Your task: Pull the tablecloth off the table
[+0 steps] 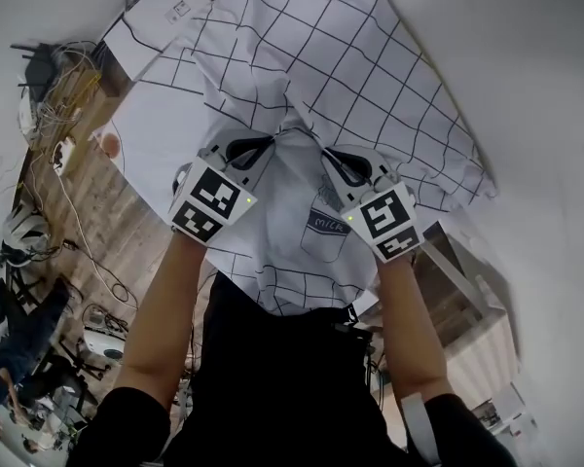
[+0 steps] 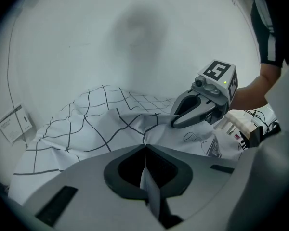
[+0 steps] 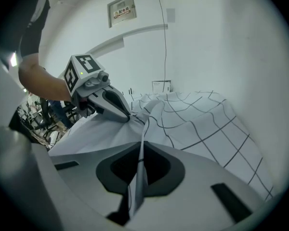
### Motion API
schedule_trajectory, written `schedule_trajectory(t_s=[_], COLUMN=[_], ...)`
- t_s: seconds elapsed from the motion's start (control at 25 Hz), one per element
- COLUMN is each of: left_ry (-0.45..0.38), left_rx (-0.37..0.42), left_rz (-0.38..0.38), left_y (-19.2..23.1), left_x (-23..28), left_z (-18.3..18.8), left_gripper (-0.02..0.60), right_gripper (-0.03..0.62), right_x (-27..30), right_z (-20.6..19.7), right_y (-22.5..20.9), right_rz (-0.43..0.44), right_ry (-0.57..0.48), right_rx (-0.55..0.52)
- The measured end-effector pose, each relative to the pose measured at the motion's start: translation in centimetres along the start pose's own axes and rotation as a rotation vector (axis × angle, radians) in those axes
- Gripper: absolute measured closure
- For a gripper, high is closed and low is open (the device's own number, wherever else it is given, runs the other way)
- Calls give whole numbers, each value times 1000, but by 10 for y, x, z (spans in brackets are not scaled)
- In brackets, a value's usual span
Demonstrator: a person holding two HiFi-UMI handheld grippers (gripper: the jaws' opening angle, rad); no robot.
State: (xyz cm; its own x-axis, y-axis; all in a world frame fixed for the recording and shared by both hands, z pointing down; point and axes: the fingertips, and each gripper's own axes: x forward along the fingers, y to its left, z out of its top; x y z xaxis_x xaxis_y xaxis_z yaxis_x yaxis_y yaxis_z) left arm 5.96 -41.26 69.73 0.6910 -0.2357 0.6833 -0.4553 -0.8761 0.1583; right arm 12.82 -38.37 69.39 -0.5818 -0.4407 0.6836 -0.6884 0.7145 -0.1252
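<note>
Jaws first: both pairs are pressed together on fabric. The left gripper (image 1: 263, 146) pinches a thin fold of the tablecloth (image 1: 370, 95), and the right gripper (image 1: 331, 159) does the same just beside it. In each gripper's own view, a sliver of white cloth stands up through the closed jaws.

The tablecloth is white with a black grid. It spreads from my two grips toward the far side and drapes down at the right, with creases fanning out from the pinch points. At the left I see a bare white strip of what I take to be the tabletop (image 1: 146, 134).

I judge this cloth to be light, limp and fairly smooth. It should follow a pull easily and bunch rather than slide flat, and a single thin layer could creep out of a pinch. With my holds this close together near the middle of the near edge, I expect it to funnel into a rope. A doubled fold, or grips set wider along the near hem, would hold more surely.
</note>
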Motion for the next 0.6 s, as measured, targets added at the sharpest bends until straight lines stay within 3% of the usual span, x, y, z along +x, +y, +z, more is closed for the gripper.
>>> schedule_trajectory(t_s=[0.6], left_ry=[-146], left_rx=[36], left_rz=[5], left_y=[-25], left_x=[-62], left_z=[74], left_gripper=[569], right_gripper=[572], right_x=[-74], right_z=[62], right_y=[1], right_rz=[-75], right_ry=[-122], right_rx=[-5])
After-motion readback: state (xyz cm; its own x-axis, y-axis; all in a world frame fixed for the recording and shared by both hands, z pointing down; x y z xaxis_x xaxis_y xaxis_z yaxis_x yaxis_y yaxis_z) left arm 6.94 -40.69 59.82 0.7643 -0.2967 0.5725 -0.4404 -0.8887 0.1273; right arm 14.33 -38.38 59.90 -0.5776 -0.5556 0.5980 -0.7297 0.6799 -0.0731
